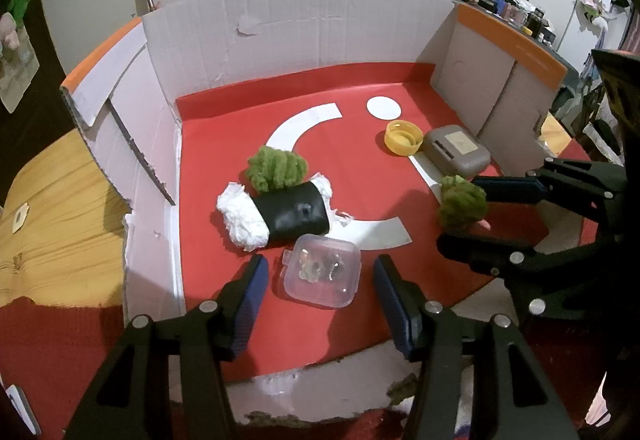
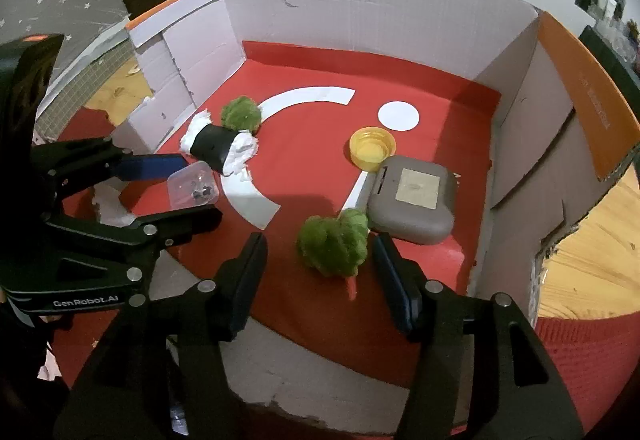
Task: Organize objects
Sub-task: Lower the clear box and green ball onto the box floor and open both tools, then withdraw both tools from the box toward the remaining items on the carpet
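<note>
A clear plastic box (image 1: 320, 272) with small items inside lies on the red mat (image 1: 224, 120) between the fingers of my left gripper (image 1: 320, 262). The gripper is open, with a gap on both sides of the box. In the right wrist view my right gripper (image 2: 319, 240) is open around a fuzzy green ball (image 2: 332, 244) that rests on the mat, nearer the right finger. A second green ball (image 1: 276, 170) sits against a black roll stuffed with white paper (image 1: 288, 212). A yellow cap (image 2: 372, 148) and a grey case (image 2: 412, 200) lie at the right.
White cardboard walls (image 1: 320, 24) with orange edges enclose the mat on three sides. White paper arcs and a white disc (image 1: 383, 108) are stuck on the mat. A wooden tabletop (image 1: 60, 208) shows outside the walls. The front cardboard edge is torn.
</note>
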The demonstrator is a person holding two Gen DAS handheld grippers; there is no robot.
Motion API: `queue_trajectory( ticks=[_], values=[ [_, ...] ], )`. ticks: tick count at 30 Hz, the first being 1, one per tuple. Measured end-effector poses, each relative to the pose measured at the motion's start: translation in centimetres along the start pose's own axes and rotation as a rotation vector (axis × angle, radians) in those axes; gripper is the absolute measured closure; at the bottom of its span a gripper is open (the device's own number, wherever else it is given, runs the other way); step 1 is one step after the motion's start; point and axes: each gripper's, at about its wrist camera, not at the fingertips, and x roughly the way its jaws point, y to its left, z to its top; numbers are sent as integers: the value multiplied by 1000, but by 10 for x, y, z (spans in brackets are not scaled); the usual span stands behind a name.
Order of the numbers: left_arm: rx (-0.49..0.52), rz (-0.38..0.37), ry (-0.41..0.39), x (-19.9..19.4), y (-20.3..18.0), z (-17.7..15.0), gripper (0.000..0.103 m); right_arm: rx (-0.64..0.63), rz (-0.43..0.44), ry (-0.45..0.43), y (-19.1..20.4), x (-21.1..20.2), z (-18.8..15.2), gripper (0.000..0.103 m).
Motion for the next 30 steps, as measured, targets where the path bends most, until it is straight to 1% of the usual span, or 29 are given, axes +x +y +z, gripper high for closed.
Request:
queue_trajectory(
  ticks=[8, 12, 14, 18, 23, 25, 26, 30],
  values=[
    [6, 8, -9, -5, -2, -2, 45, 3, 4, -6, 2, -4, -2, 49],
    [11, 15, -22, -10, -4, -4, 40, 5, 8, -13, 3, -8, -4, 48],
    [15, 23, -34, -13, -5, -4, 38, 3, 8, -19, 5, -11, -5, 46],
    [14, 28, -49, -19, -7, -5, 36, -5, 3, -30, 8, -17, -8, 41],
    [14, 41, -62, -26, -7, -8, 32, -6, 2, -45, 10, -25, -12, 39],
    [16, 46, -67, -29, -8, -9, 31, -5, 1, -50, 11, -28, -13, 33],
    [16, 50, -71, -31, -9, -10, 31, -3, 1, -54, 11, -30, -14, 32],
    [16, 62, -84, -37, -10, -13, 26, 4, 2, -62, 10, -34, -17, 32]
  ],
)
